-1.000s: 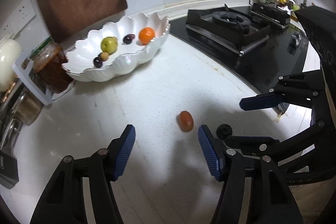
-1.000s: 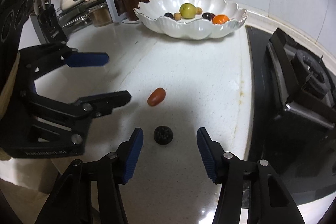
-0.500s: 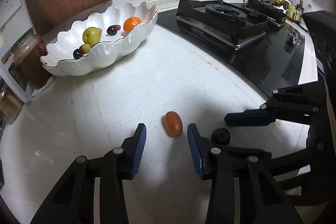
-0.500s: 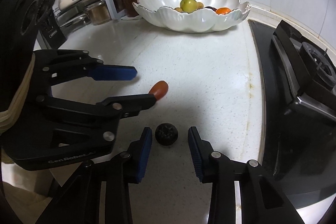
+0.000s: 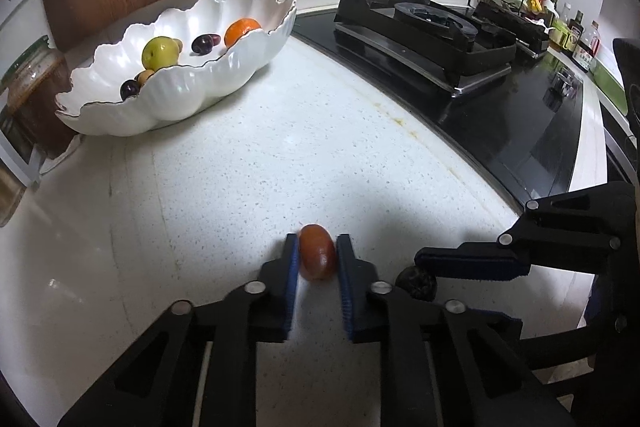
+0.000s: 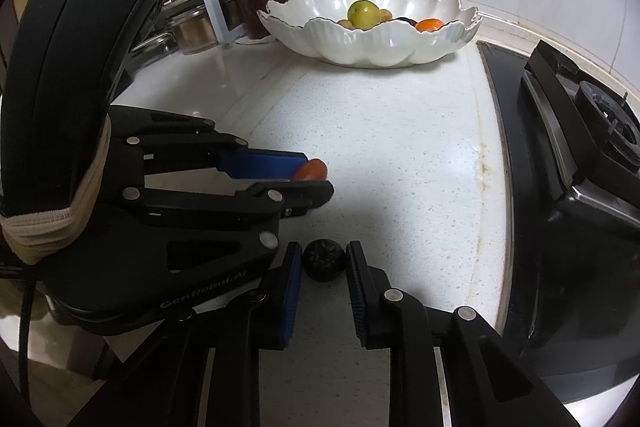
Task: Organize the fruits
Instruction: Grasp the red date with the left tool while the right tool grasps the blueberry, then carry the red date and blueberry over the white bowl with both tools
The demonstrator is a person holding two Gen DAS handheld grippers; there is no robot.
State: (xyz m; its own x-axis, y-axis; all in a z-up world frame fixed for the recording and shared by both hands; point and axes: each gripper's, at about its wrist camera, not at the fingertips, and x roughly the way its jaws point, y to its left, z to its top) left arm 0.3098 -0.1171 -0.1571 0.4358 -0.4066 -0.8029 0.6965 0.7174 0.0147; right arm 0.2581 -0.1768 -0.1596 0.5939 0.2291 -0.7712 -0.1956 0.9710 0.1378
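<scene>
Partly hidden: red fruit (image 6: 310, 169) behind left gripper's (image 6: 316, 179) fingers (image 6: 264, 163)

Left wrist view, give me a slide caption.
Left tongs closed on a red fruit on the counter, white fruit bowl beyond.

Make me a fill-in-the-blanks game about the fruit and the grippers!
The left gripper squeezes the small oval ____ fruit.
The right gripper closes around the round bumpy ____ fruit.
The biggest fruit in the white scalloped bowl is yellow-____.
Beside the speckled white countertop sits a black gas ____.

Missing: red; black; green; stove
</scene>
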